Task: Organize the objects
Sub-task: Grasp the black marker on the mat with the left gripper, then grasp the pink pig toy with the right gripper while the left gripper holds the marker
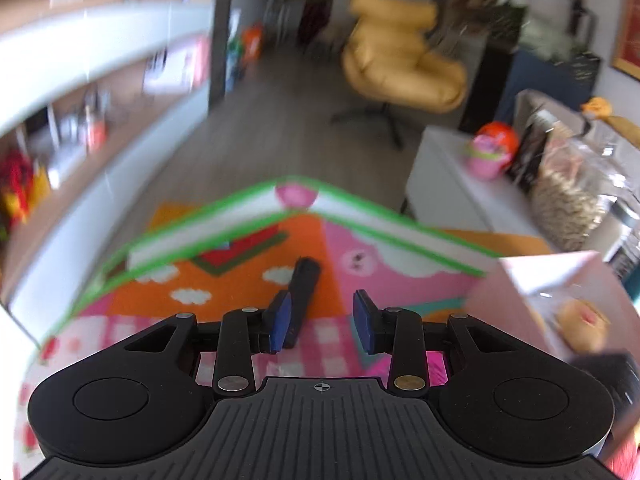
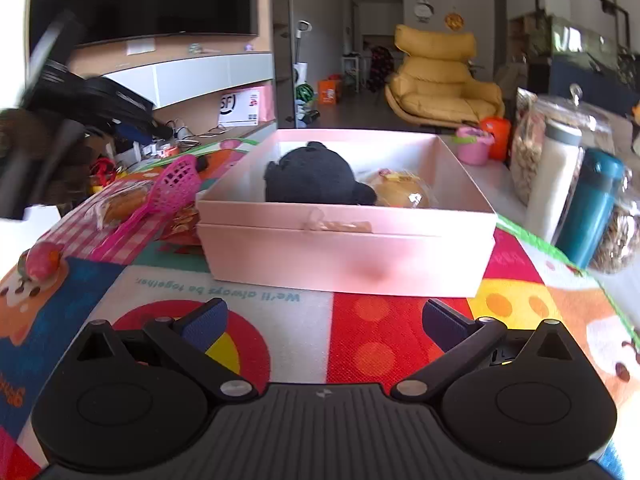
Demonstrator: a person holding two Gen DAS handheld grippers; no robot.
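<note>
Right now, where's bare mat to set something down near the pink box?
Free: the mat strip between the pink box and the right gripper, whose jaws are open. Crowded: left of the box, with the pink scoop, wrapped pastry and snack packets; to its right stand the teal bottle and jars.

Matt pink cardboard box (image 2: 344, 256); fuzzy black plush (image 2: 316, 178).

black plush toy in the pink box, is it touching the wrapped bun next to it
Touching, as far as the right wrist view shows: the black plush toy overlaps the wrapped bun with no gap visible, both lying inside the pink box.
</note>
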